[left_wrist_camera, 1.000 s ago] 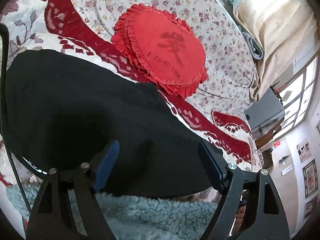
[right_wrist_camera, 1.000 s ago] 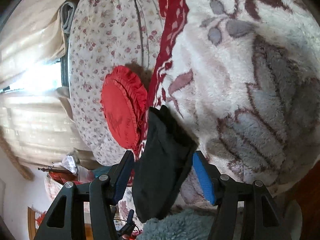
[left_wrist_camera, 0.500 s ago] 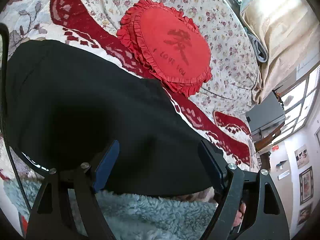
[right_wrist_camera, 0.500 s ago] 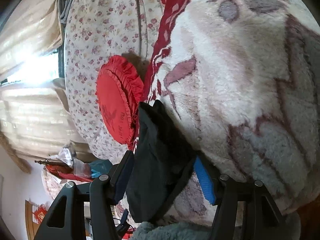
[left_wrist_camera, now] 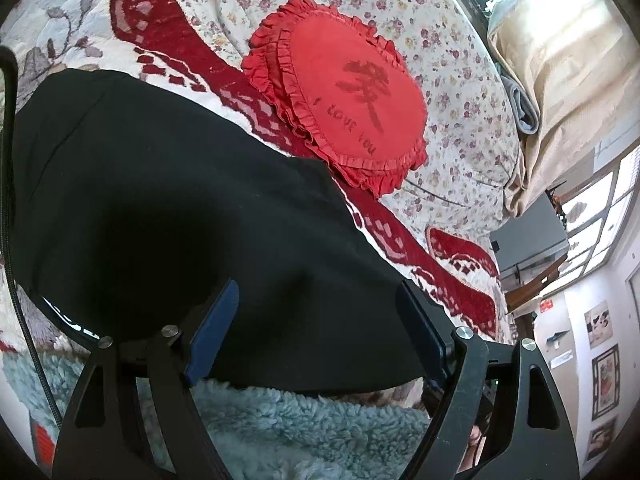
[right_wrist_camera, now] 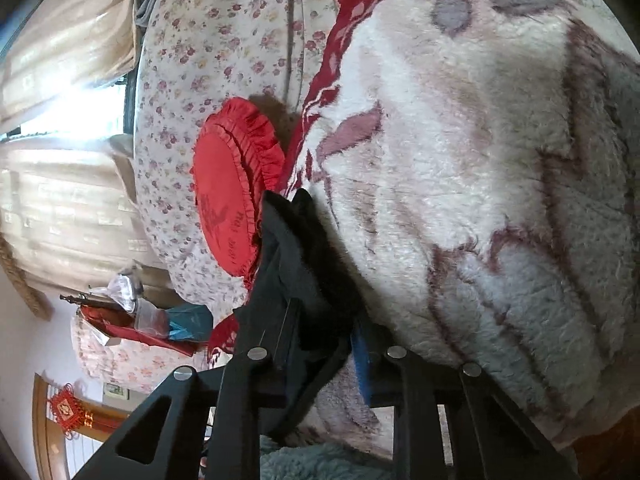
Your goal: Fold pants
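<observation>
Black pants [left_wrist_camera: 160, 200] lie spread on a fleecy bed blanket [left_wrist_camera: 52, 40] and fill the middle of the left wrist view. My left gripper [left_wrist_camera: 316, 292] hovers low over their near edge, open, with the cloth passing under and between its blue pads [left_wrist_camera: 212, 332] without being pinched. In the right wrist view a narrow bunched end of the pants [right_wrist_camera: 296, 248] runs into my right gripper [right_wrist_camera: 320, 328]. Its jaws are closing and the black cloth is squeezed between them; one blue pad [right_wrist_camera: 362, 364] shows beside the fabric.
A round red ruffled cushion [left_wrist_camera: 352, 92] [right_wrist_camera: 228, 192] lies just beyond the pants on a flowered quilt [left_wrist_camera: 440, 20]. Beige curtains [left_wrist_camera: 560, 40] and a window stand behind. A light blue fleece sleeve [left_wrist_camera: 280, 420] shows under the left gripper. A black cable [left_wrist_camera: 8, 160] runs along the left edge.
The right jaws have drawn together from wide apart onto the bunched pants end, and the right gripper has sunk slightly and rolled. The left gripper has stayed open in place.
</observation>
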The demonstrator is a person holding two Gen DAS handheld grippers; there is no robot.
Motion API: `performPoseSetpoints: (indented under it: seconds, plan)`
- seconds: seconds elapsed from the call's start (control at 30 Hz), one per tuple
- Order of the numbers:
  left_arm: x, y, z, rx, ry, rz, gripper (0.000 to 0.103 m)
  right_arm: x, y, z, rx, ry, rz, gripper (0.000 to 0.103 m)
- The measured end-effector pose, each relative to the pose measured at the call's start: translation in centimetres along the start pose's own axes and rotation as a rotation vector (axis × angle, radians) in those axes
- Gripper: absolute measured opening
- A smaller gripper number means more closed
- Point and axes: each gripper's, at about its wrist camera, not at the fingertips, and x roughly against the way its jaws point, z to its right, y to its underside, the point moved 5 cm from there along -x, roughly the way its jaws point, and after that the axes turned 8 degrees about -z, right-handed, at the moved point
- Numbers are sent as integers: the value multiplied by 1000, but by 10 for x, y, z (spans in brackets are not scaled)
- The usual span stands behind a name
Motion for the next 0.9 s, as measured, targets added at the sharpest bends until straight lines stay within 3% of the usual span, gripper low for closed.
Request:
performPoseSetpoints:
  seconds: [0.4,0.7,0.9]
  plan:
    - [4,2,-1,-5,-8,1,81,-2,0,-3,34,50,3,14]
    - [7,2,-1,-30,11,11,81,-2,0,-1,16,34,24,14]
    - [10,0,-9,47,37,14,81,-1,-2,1,-5,12,20,14]
